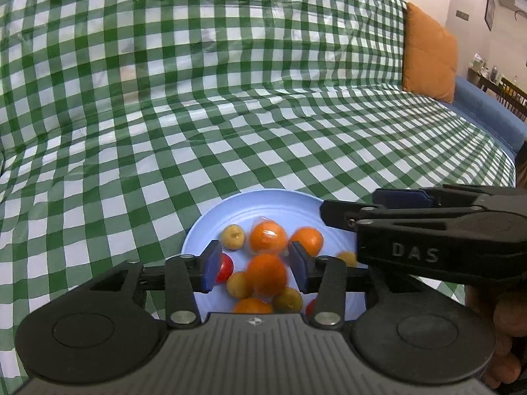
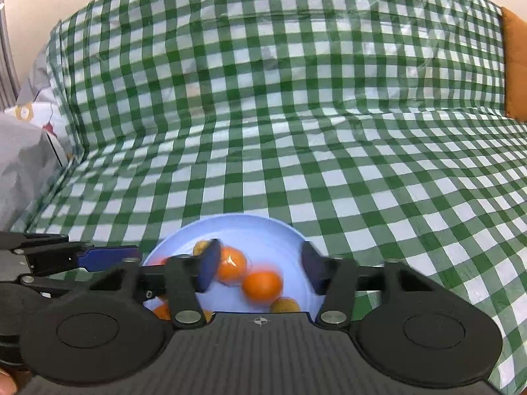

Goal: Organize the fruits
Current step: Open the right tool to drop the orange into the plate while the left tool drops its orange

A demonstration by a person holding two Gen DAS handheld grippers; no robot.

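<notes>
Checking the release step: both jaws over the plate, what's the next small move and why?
Probably lift both grippers straight up and clear. The left gripper and right gripper stand open above the blue plate, neither pinching anything. The oranges look blurred, as if just dropped and rolling among the small yellow fruits, so raising first should avoid knocking fruit off the plate.

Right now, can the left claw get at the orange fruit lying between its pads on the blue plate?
Probably yes. The left claw is open, the orange fruit lies free between its pads on the blue plate, and the right claw sits off to the side.
</notes>
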